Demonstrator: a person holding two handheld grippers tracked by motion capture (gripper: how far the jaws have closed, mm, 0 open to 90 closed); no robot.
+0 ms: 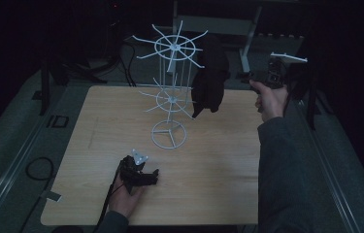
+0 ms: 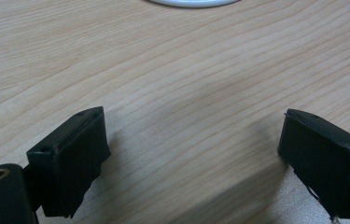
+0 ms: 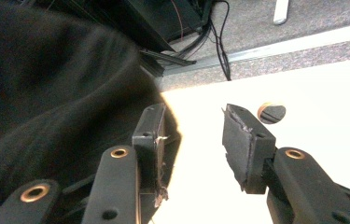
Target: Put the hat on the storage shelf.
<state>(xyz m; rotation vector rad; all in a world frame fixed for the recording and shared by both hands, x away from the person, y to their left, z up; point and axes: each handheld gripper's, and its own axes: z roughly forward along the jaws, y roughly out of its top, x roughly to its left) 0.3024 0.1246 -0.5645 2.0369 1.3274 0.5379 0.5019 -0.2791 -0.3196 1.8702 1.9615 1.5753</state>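
Hanging black cloth (image 1: 210,77) on rack (image 1: 170,87) — right gripper (image 3: 193,140) apparently empty, jaws apart.

A light wooden table (image 1: 208,174) is seen under dim light, set on grey carpet (image 1: 19,141). Black cables (image 1: 126,58) are trailed across the floor behind it, and a loop of cable (image 1: 39,170) is laid at its left. A pale desk frame (image 1: 228,24) is placed farther back. A small round hole (image 3: 271,112) is cut in the tabletop.
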